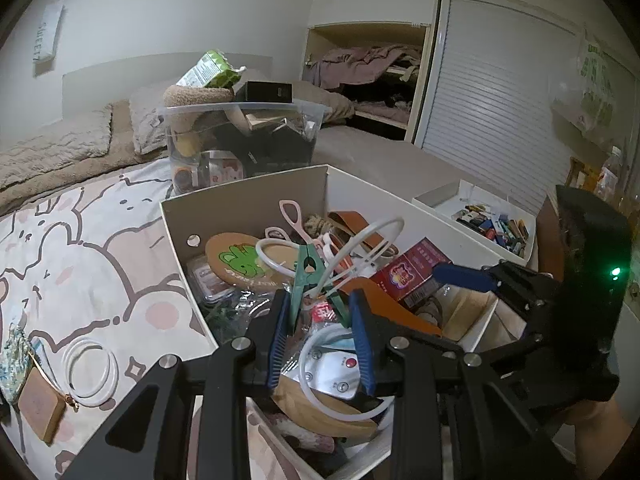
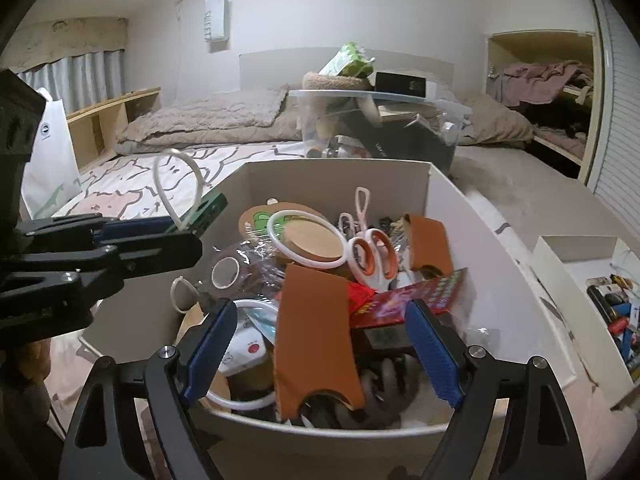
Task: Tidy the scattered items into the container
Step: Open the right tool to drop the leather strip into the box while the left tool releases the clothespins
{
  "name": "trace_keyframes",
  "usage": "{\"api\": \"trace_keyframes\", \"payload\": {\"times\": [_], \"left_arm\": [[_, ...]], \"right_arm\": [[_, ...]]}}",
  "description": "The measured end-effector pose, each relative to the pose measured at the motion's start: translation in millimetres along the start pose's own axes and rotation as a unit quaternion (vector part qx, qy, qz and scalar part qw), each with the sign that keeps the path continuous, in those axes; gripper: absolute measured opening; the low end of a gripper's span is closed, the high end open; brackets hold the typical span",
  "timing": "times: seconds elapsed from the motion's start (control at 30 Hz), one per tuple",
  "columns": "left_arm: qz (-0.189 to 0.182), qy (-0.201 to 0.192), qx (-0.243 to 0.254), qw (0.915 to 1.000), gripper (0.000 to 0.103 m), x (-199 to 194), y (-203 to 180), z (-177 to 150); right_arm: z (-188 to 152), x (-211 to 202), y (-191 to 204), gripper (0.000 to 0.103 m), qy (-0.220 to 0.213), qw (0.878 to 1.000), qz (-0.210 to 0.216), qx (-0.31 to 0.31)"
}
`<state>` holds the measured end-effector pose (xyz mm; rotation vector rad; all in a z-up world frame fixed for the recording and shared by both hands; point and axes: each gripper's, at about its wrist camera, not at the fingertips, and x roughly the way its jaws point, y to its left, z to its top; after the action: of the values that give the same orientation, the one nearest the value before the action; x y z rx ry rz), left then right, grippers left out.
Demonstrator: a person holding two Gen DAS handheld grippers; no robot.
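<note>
The left gripper [image 1: 320, 336] hung over the white container [image 1: 248, 196], its jaws pinched on a green clothespin [image 1: 306, 276] that carried a white ring [image 1: 372, 240]. The right gripper [image 2: 320, 352] stood wide apart and held nothing, an orange card [image 2: 316, 320] lying loose between its pads among the clutter. Beyond the container sat a clear tub [image 2: 380, 120] on the bed [image 1: 80, 264].
</note>
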<state>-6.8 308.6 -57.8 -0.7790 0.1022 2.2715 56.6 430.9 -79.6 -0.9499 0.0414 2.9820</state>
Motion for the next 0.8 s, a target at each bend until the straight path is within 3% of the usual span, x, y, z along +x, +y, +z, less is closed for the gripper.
{"api": "trace_keyframes", "payload": {"times": [0.43,0.47,0.53,0.8], "left_arm": [[-0.008,0.049,-0.026,0.9984,0.031,12,0,-5],[-0.008,0.051,-0.028,0.9983,0.033,12,1,-4],[-0.005,0.051,-0.034,0.9981,0.062,11,3,-5],[0.004,0.045,-0.032,0.9985,0.063,4,8,-7]], "right_arm": [[5,-16,-8,0.086,-0.008,1.000,-0.022,0.000],[5,-16,-8,0.086,-0.007,1.000,-0.023,-0.001],[5,-16,-7,0.086,-0.005,1.000,-0.027,-0.003],[6,-17,-8,0.086,-0.002,0.999,-0.033,0.001]]}}
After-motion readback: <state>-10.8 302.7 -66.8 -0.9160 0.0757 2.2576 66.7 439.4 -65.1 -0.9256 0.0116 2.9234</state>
